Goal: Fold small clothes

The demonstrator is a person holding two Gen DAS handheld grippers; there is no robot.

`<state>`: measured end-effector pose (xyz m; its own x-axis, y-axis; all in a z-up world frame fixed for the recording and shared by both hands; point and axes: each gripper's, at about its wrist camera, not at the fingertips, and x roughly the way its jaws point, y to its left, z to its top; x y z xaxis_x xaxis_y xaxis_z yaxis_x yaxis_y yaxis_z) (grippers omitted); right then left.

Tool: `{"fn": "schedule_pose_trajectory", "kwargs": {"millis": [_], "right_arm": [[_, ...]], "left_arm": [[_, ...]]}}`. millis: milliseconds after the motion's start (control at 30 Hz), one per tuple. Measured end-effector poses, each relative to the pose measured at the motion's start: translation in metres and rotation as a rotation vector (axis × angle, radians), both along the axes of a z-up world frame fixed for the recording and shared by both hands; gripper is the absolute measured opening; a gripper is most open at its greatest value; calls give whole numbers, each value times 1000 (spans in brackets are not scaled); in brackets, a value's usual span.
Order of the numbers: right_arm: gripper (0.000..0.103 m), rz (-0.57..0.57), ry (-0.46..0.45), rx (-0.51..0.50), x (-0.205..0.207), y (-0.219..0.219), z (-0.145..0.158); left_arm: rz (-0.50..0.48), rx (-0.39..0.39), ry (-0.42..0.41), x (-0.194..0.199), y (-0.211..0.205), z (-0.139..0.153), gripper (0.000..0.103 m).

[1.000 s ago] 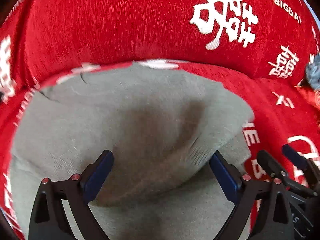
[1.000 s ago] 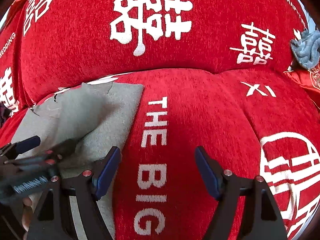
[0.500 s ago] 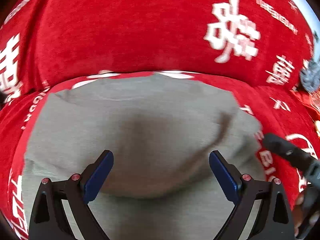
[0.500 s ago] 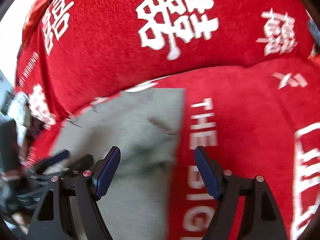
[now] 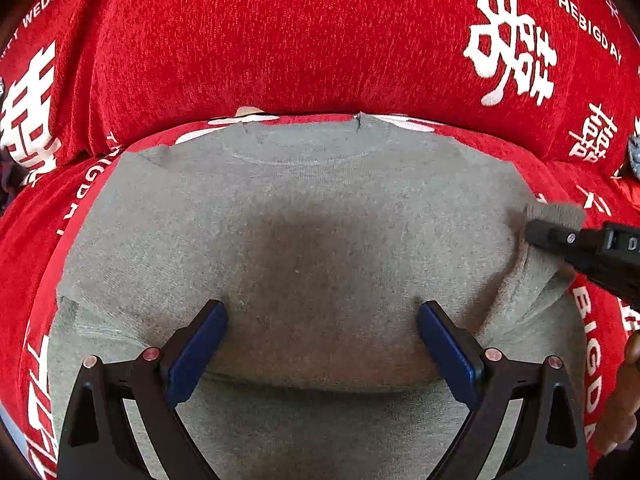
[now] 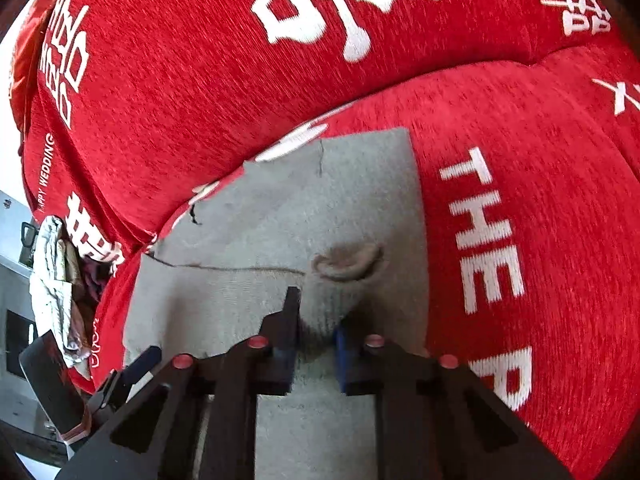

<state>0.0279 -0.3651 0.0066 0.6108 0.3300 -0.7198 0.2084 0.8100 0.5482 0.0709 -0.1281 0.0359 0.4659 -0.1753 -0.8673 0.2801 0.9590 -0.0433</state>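
A grey shirt lies flat on the red sofa seat, neckline toward the backrest. My left gripper hovers open over its lower middle, with nothing between the blue pads. At the shirt's right edge my right gripper is closing its jaws, and a raised fold of the grey shirt is pinched between the pads. In the left wrist view the right gripper grips that lifted edge from the right. The left gripper's tip shows at the lower left of the right wrist view.
The red sofa cover with white lettering rises as a backrest just behind the shirt. A heap of pale cloths lies off the seat's left end. A blue-grey cloth sits far right. A hand holds the right gripper.
The right gripper swung left from the bare red seat onto the shirt's right edge and closed on a fold. The left gripper shifted so the shirt lies centred under it, still open.
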Motion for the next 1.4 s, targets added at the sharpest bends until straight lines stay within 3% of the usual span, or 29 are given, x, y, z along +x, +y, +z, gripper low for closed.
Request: {"fn": "schedule_pose_trajectory", "kwargs": {"millis": [100, 167, 267, 333, 400, 433, 467, 600, 700, 800, 900, 1033, 1133, 1267, 1400], "right_arm": [[13, 29, -153, -50, -5, 8, 28], [13, 31, -190, -99, -4, 11, 35], [13, 35, -145, -174, 4, 11, 22], [14, 40, -94, -180, 5, 6, 8], [19, 27, -36, -200, 0, -1, -2], [31, 9, -22, -202, -6, -7, -4], [38, -18, -26, -195, -13, -15, -4], [41, -133, -74, -290, -34, -28, 23], [42, -70, -126, -370, -27, -9, 49], [59, 49, -101, -405, -3, 29, 54], [60, 169, -34, -322, 20, 54, 38], [55, 187, 79, -233, 26, 49, 7], [53, 161, 105, -263, 5, 35, 17], [60, 91, 114, -459, -42, 34, 53], [65, 75, 45, -414, -45, 31, 77]], "left_arm": [[44, -33, -37, 3, 10, 10, 97], [75, -36, -36, 7, 13, 9, 97], [74, -8, 7, 11, 10, -4, 97], [55, 28, -15, 6, 5, -8, 97], [44, 34, -26, 3, 4, -8, 97], [43, 32, -25, 3, 4, -8, 97], [43, 27, -21, 3, 5, -8, 97], [46, 31, -31, 3, 5, -10, 98], [52, 45, -44, 1, 1, -11, 99], [48, 46, -46, -1, 1, -11, 99], [40, 34, -38, -1, 5, -10, 99], [17, 28, -39, -5, 10, -9, 99], [-16, 34, -50, -13, 15, -5, 99], [-38, 20, -52, -23, 20, 1, 99], [-27, 3, -53, -23, 22, 7, 99]]}}
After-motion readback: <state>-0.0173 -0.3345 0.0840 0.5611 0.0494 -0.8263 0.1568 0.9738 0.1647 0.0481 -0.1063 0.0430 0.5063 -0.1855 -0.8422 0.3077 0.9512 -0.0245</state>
